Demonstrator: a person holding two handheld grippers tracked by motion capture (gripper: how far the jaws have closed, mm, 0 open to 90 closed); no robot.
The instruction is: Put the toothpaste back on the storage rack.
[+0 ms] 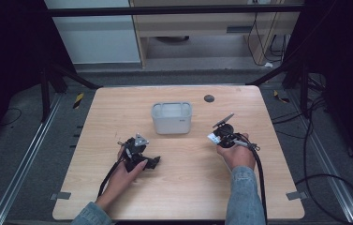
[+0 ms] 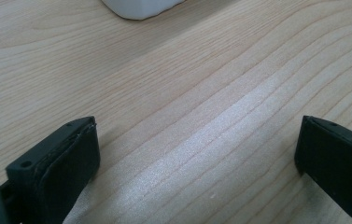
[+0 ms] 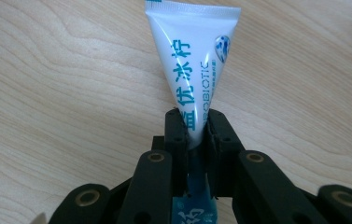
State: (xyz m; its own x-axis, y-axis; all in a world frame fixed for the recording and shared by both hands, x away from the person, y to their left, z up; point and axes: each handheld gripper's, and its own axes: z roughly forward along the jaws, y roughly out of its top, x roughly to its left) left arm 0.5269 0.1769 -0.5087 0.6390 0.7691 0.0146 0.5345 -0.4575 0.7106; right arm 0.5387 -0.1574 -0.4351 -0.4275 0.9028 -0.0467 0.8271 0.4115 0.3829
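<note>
A pale wooden counter (image 1: 179, 187) carries a white tub (image 1: 172, 117), which stands upright near the middle, a little toward the far edge. A small dark disc (image 1: 208, 98) lies close to the far edge, right of the tub and apart from it.

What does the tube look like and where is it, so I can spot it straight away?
Start at the wooden table and find the white tub near its middle. To the right of the tub, the right hand-held gripper is shut on a tube. It is the one white thing with blue lettering, wide and flat at its far end.
</note>
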